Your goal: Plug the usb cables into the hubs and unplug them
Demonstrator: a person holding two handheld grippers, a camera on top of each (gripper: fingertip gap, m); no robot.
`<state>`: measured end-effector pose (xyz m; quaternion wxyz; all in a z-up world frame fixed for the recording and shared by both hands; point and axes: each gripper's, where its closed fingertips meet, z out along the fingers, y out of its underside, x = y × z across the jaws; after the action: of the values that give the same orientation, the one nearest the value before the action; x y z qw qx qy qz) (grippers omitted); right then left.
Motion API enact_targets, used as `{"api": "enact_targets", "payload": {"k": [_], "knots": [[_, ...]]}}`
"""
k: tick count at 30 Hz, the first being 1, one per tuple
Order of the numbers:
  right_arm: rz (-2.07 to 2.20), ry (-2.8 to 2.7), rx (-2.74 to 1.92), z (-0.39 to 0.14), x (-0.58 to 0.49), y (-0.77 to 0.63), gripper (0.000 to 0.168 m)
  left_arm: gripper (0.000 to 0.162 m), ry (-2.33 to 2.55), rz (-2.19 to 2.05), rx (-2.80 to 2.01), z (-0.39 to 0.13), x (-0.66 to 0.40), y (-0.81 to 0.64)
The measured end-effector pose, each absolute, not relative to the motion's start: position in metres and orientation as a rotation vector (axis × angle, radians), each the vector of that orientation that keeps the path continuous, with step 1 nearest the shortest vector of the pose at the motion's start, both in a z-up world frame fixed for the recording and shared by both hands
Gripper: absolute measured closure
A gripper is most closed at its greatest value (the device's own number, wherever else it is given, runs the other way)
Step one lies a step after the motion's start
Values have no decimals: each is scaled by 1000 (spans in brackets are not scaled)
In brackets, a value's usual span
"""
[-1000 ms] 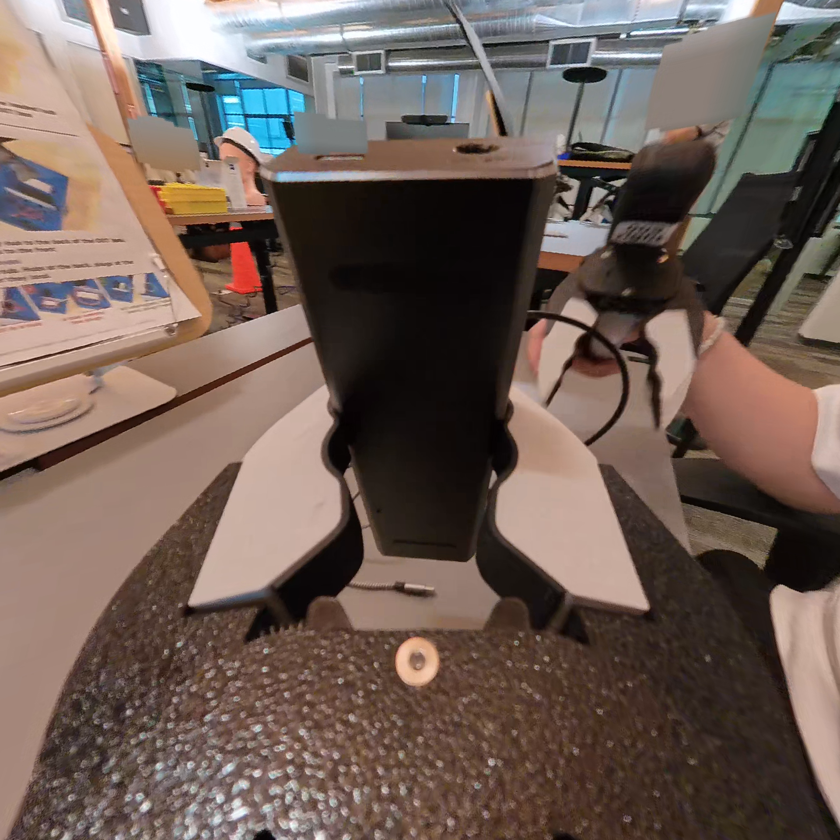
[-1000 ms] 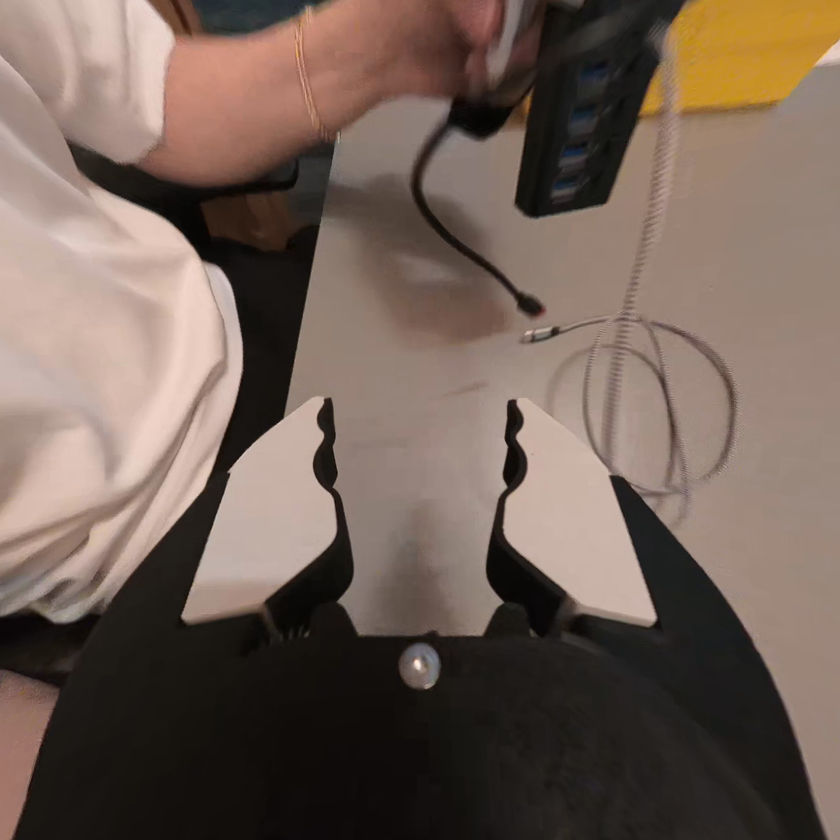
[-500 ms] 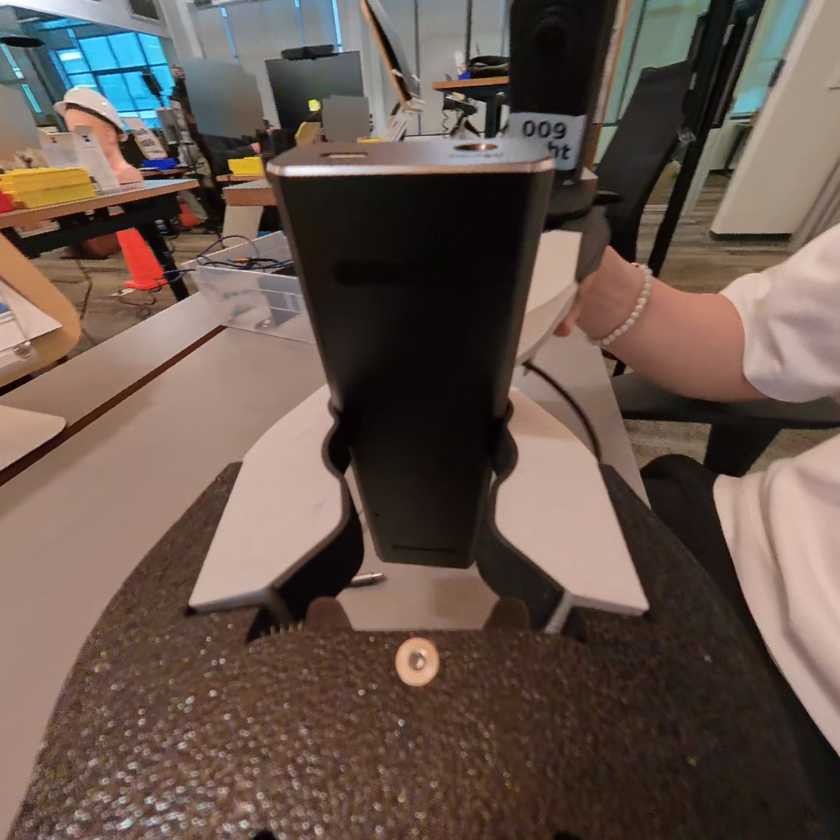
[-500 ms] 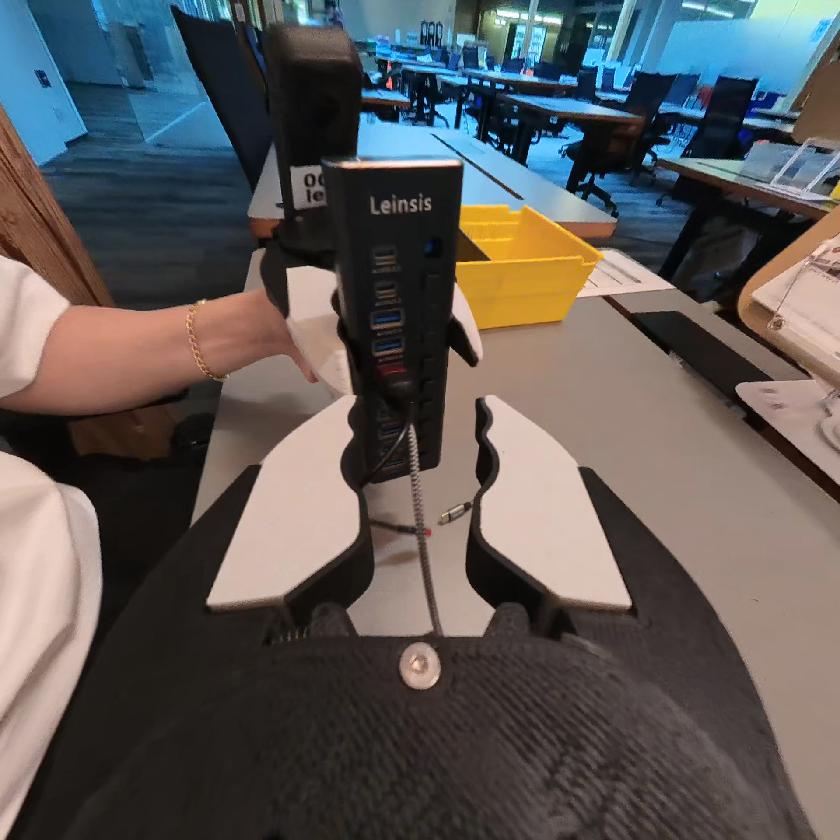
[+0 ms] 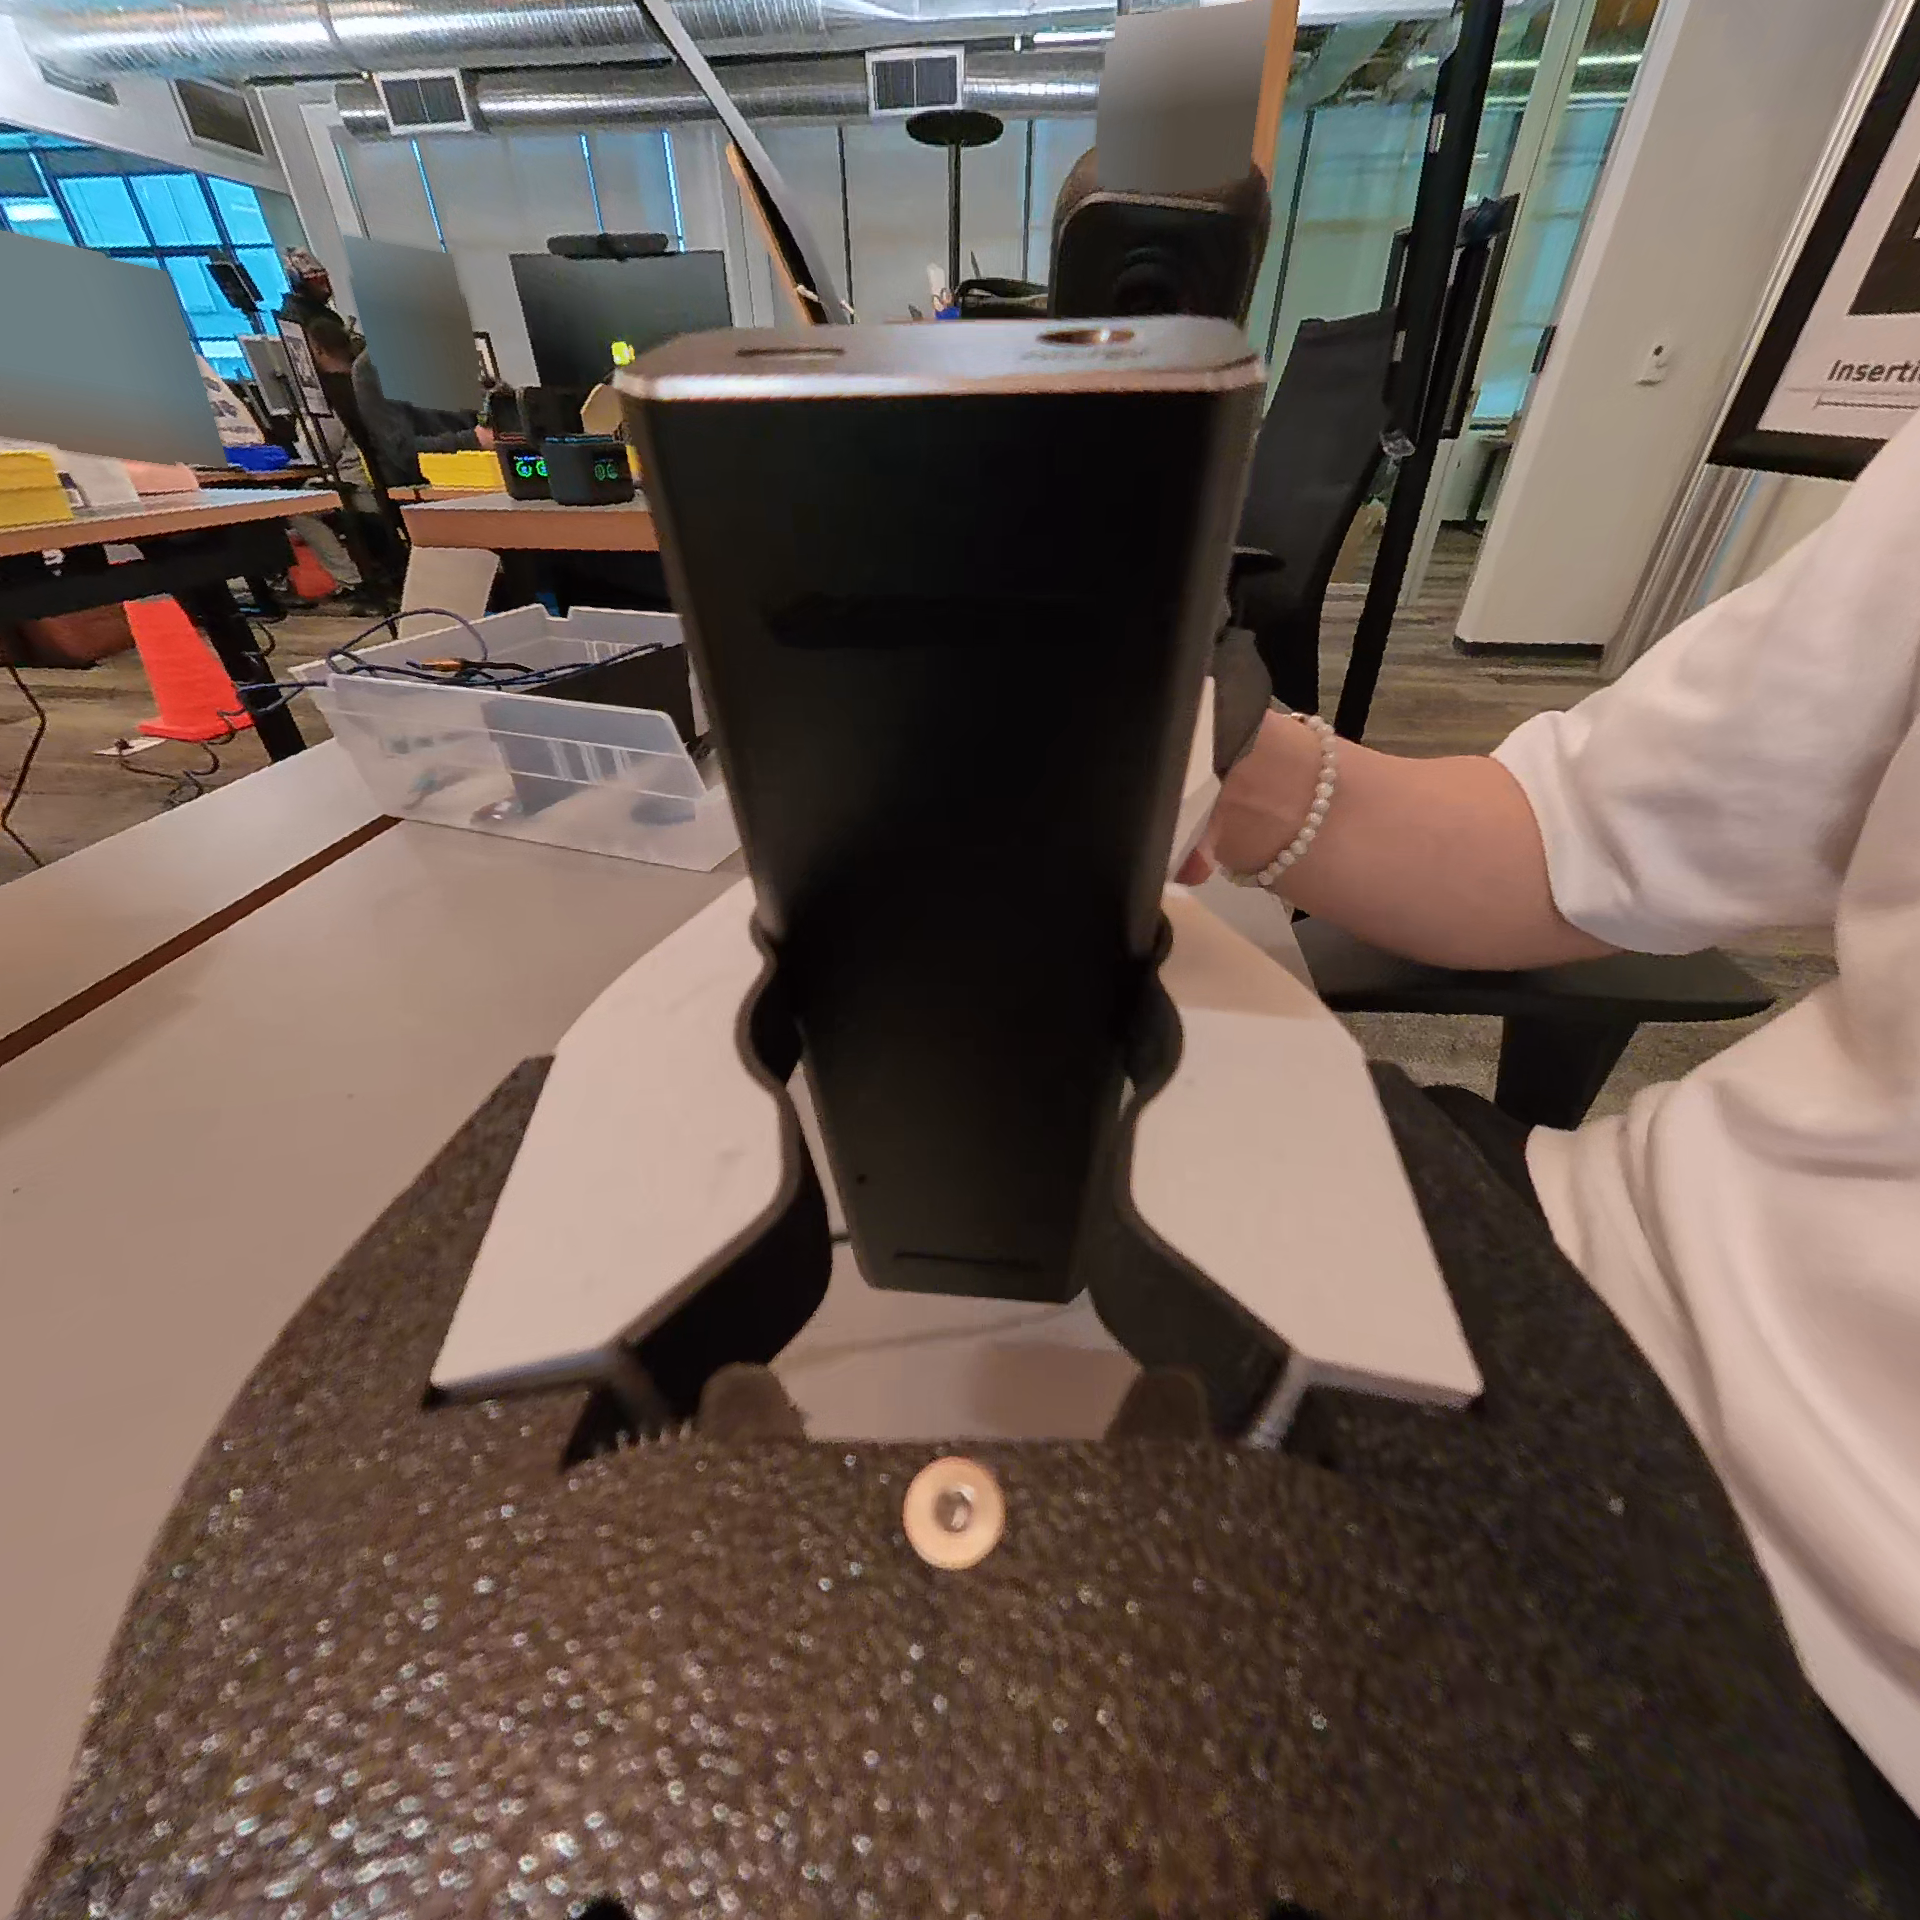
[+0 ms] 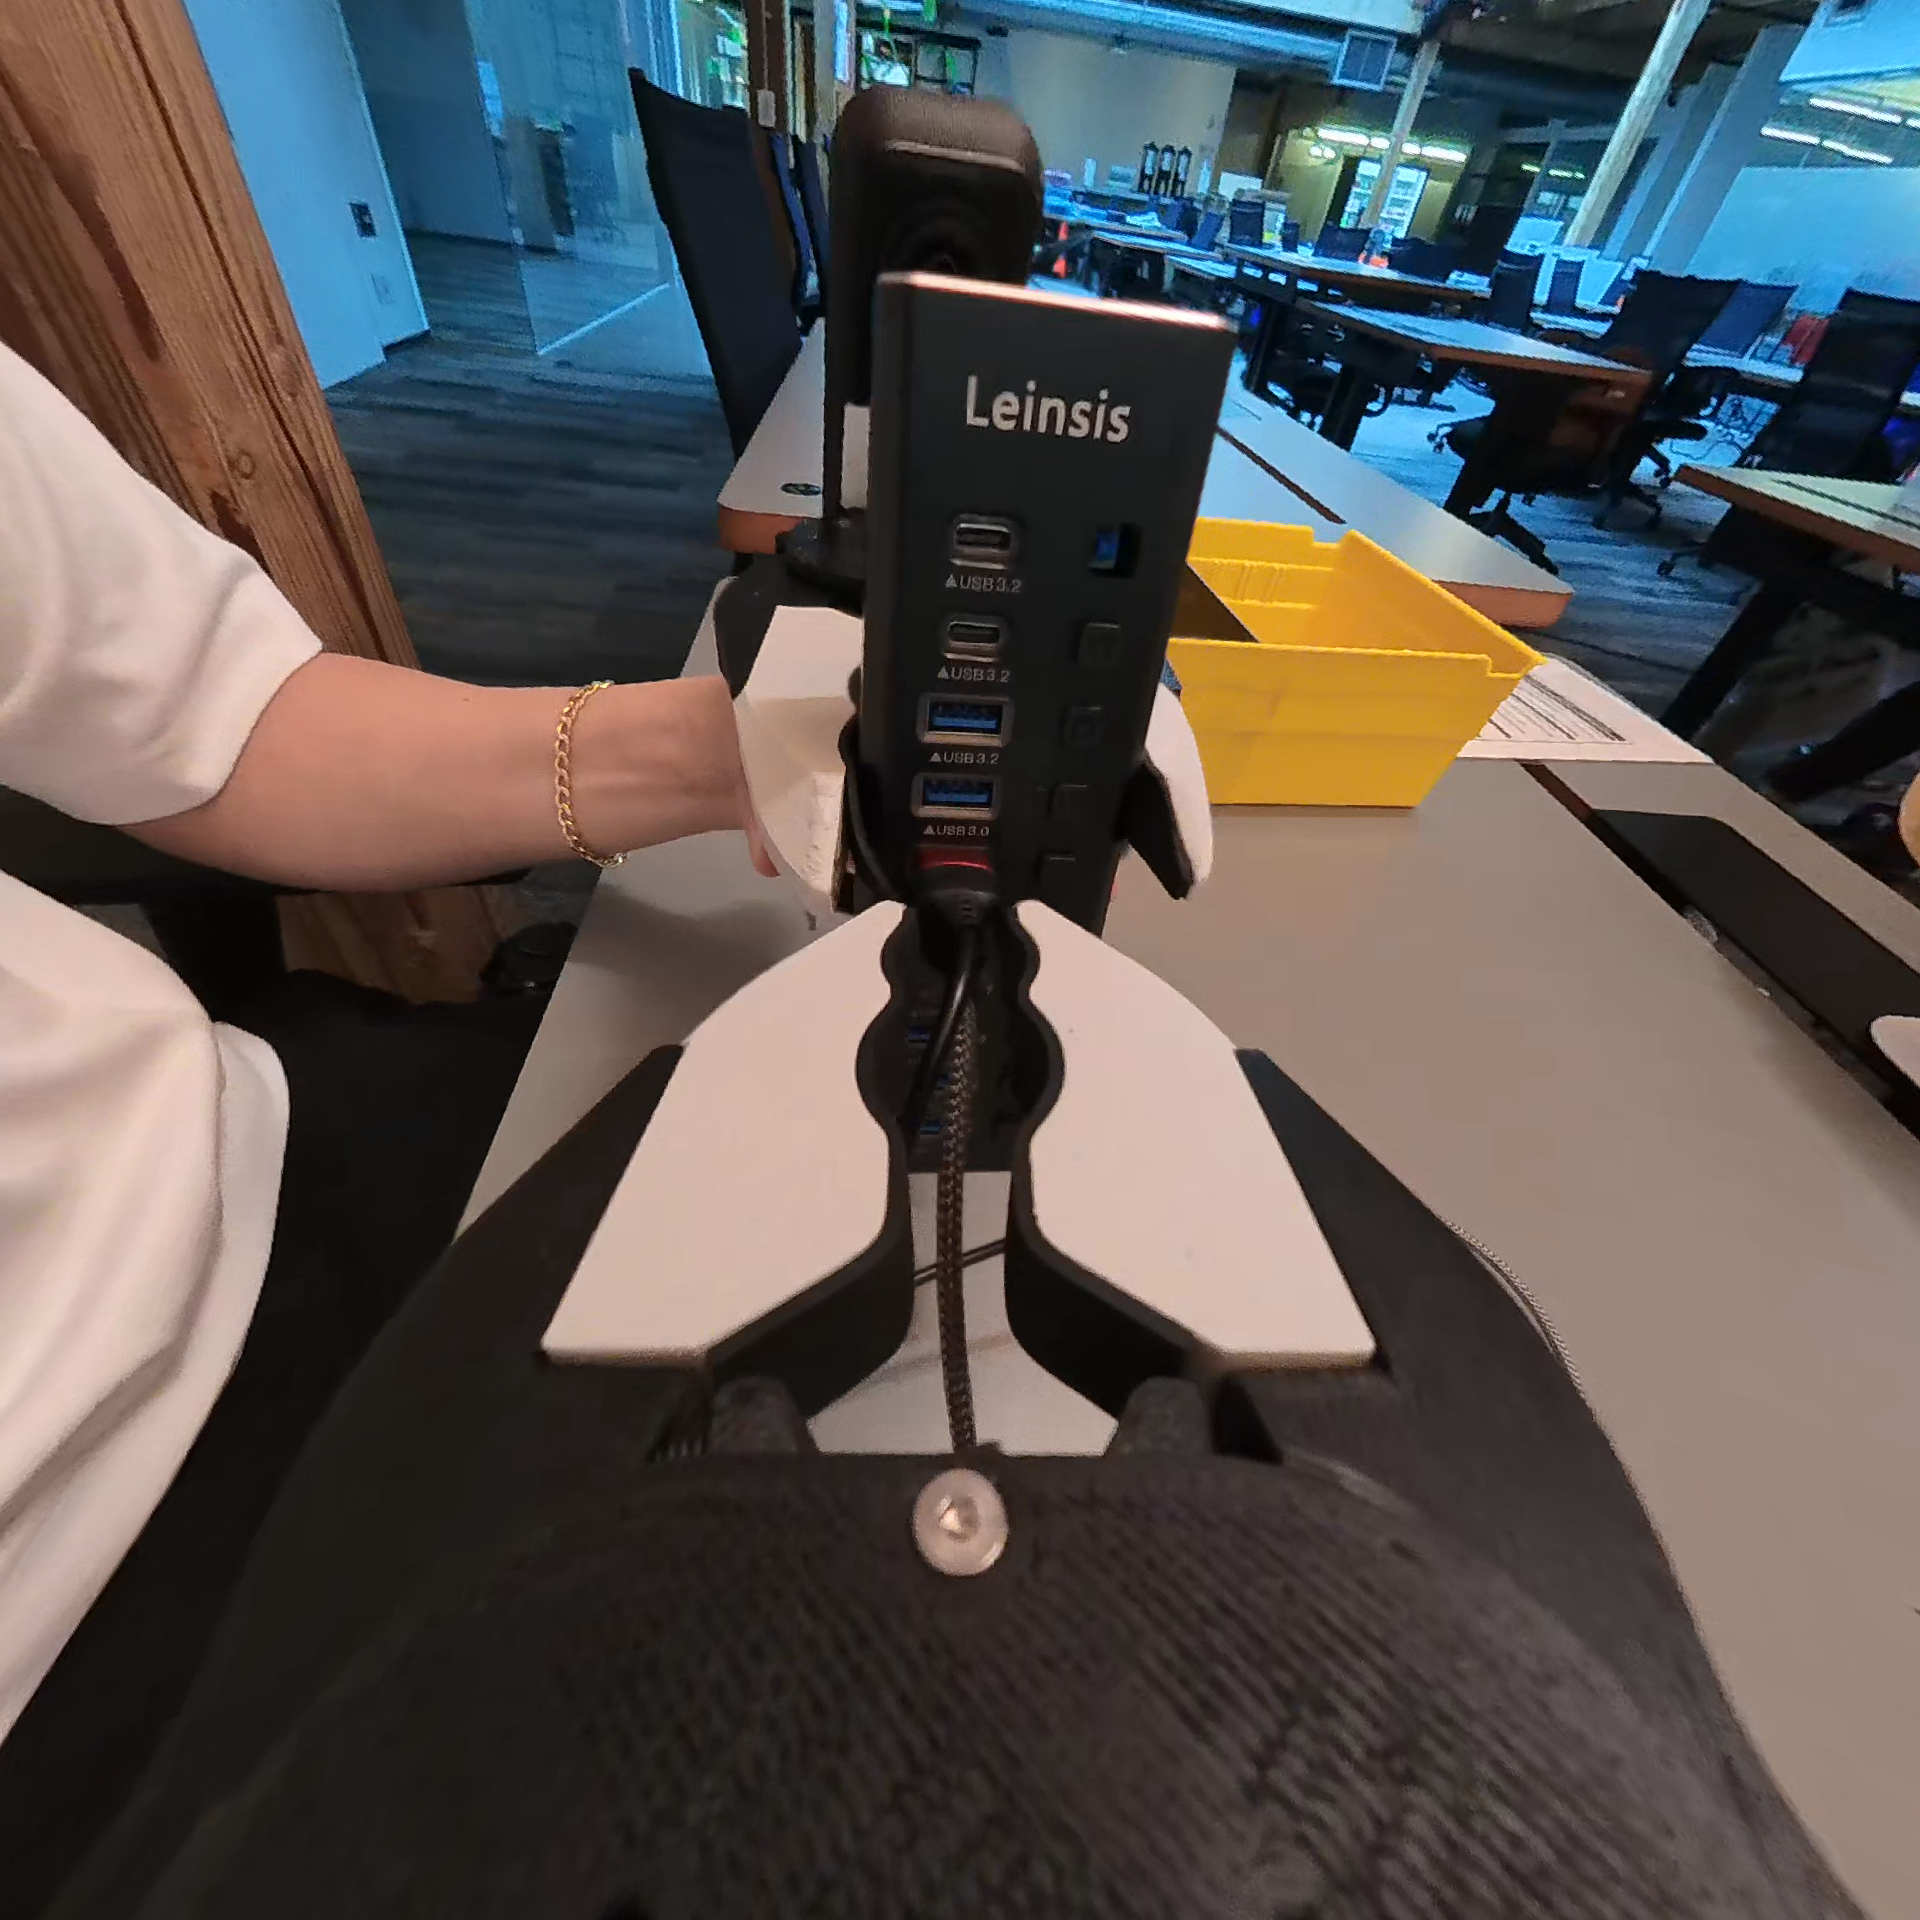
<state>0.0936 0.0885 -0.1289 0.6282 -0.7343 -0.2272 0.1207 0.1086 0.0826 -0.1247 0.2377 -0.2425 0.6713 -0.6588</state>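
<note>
My left gripper is shut on a black USB hub and holds it upright above the grey table. In the right wrist view the hub's port face is toward me, between the left gripper's white fingers. My right gripper is shut on the black plug of a braided USB cable. The plug sits in a port low on the hub. The cable runs back between my fingers. In the left wrist view the hub hides the right gripper's fingers; only its camera body shows.
A clear plastic bin with cables stands on the table at the back left. A yellow bin and a paper sheet lie behind the hub. The person's arms reach in from the side. A black chair stands by the table edge. Both grippers' tips are close together, under 4 cm apart.
My right gripper rose from looking down at the table, came up to the hub's port face and closed on the cable plug. My left gripper kept the hub and turned rightward.
</note>
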Motion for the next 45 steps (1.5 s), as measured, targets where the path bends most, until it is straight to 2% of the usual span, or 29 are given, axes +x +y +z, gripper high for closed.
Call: {"api": "enact_targets", "payload": {"k": [10, 13, 15, 25, 30, 35, 39, 45], "knots": [[310, -483, -1655, -125, 96, 90, 154, 101, 1782, -1808, -654, -121, 111, 85], [279, -459, -1629, -121, 98, 92, 148, 101, 1759, -1832, -650, -118, 111, 85], [279, -469, -1623, -120, 96, 92, 153, 101, 1749, -1842, -647, -117, 111, 86], [386, -435, -1582, -113, 97, 86, 151, 101, 1747, -1829, -606, -115, 108, 85], [415, -383, -1535, -101, 109, 78, 156, 101, 1754, -1819, -608, -117, 109, 86], [339, -463, -1624, -116, 97, 84, 142, 101, 1769, -1808, -594, -118, 109, 81], [261, -501, -1656, -122, 93, 88, 152, 101, 1770, -1799, -586, -119, 108, 82], [305, -463, -1611, -117, 90, 91, 151, 101, 1743, -1826, -570, -114, 106, 83]]}}
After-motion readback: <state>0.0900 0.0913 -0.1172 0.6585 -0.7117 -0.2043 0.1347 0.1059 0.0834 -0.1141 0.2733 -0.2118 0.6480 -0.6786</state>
